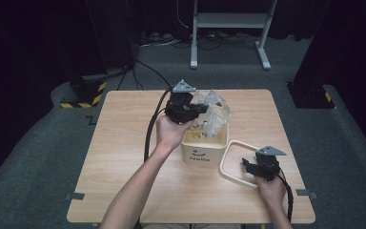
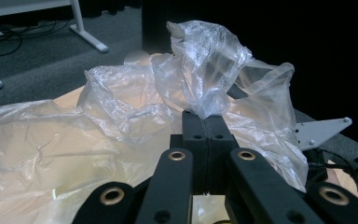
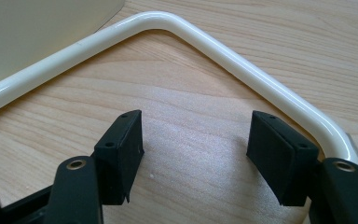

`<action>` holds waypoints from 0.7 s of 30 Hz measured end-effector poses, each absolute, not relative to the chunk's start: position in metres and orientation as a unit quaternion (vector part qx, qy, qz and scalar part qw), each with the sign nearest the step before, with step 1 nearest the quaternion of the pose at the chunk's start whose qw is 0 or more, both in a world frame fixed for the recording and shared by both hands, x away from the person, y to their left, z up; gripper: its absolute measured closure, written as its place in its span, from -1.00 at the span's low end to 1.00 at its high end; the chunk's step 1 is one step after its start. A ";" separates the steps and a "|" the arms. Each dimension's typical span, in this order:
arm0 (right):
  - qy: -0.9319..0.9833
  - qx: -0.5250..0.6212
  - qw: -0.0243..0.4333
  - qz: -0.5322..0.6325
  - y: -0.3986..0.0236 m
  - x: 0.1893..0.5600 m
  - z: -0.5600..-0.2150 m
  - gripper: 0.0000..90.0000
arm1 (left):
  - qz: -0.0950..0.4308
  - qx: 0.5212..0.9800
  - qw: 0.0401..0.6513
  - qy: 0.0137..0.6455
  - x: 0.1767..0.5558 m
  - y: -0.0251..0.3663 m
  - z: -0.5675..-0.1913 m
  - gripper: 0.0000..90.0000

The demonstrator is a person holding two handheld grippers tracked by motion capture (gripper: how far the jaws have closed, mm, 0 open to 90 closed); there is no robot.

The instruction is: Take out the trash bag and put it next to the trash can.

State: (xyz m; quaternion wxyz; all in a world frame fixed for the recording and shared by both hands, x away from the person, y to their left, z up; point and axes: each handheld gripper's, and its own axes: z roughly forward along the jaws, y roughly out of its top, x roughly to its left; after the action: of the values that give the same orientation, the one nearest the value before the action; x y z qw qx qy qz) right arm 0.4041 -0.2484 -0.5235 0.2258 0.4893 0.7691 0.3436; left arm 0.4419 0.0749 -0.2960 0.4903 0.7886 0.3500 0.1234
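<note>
A crumpled clear plastic bag point(image 1: 215, 110) hangs over the mouth of a cream bin point(image 1: 205, 151) with "Hello" printed on it, near the table's middle. My left gripper point(image 1: 200, 109) is shut on a bunched fold of the bag point(image 2: 121, 126), its jaws point(image 2: 205, 122) pressed together on the film. To the bin's right a white rounded frame point(image 1: 231, 145) lies flat on the table. My right gripper point(image 1: 246, 165) rests low inside that frame, open point(image 3: 196, 140), with only bare wood between its fingers. The frame's tube point(image 3: 242, 65) curves just past the tips and runs close by the right finger point(image 3: 279, 154).
The wooden table point(image 1: 124, 157) has free room at the left and front. The bin's cream wall point(image 3: 42, 28) stands beyond the frame in the right gripper view. Past the table's far edge are grey carpet, cables and a white stand point(image 1: 228, 21).
</note>
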 end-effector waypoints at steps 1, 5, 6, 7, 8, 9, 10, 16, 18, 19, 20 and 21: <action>0.769 0.490 0.226 0.344 -0.248 0.404 -0.523 -0.21 | 0.125 0.790 0.489 0.348 0.442 0.076 -0.295 0.99; 0.769 0.490 0.225 0.344 -0.248 0.404 -0.523 -0.21 | 0.133 0.789 0.490 0.346 0.440 0.078 -0.289 0.99; 0.769 0.490 0.225 0.344 -0.248 0.404 -0.523 -0.21 | 0.134 0.789 0.490 0.345 0.440 0.078 -0.288 0.99; 0.769 0.490 0.225 0.344 -0.248 0.404 -0.523 -0.21 | 0.135 0.789 0.491 0.344 0.439 0.079 -0.287 0.99; 0.769 0.490 0.225 0.344 -0.248 0.404 -0.523 -0.21 | 0.136 0.788 0.492 0.344 0.438 0.080 -0.285 1.00; 0.769 0.490 0.225 0.344 -0.248 0.404 -0.523 -0.21 | 0.138 0.788 0.493 0.344 0.438 0.080 -0.284 0.99; 0.769 0.490 0.225 0.344 -0.248 0.404 -0.523 -0.21 | 0.137 0.787 0.494 0.344 0.437 0.081 -0.283 1.00; 0.769 0.490 0.225 0.344 -0.248 0.404 -0.524 -0.21 | 0.140 0.785 0.493 0.347 0.437 0.087 -0.280 1.00; 0.769 0.489 0.226 0.344 -0.248 0.404 -0.524 -0.21 | 0.141 0.784 0.493 0.350 0.437 0.089 -0.279 0.99; 0.769 0.490 0.225 0.344 -0.248 0.404 -0.524 -0.21 | 0.141 0.782 0.495 0.351 0.437 0.090 -0.279 1.00; 0.769 0.489 0.226 0.344 -0.248 0.404 -0.524 -0.21 | 0.141 0.782 0.495 0.353 0.437 0.092 -0.279 1.00; 0.769 0.490 0.225 0.344 -0.248 0.404 -0.524 -0.21 | 0.142 0.781 0.495 0.353 0.437 0.093 -0.278 1.00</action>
State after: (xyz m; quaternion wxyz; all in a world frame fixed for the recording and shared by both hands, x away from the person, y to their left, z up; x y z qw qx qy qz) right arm 0.4042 -0.2484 -0.5235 0.2255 0.4895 0.7688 0.3443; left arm 0.4366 0.0930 -0.2783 0.4952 0.7809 0.3534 0.1415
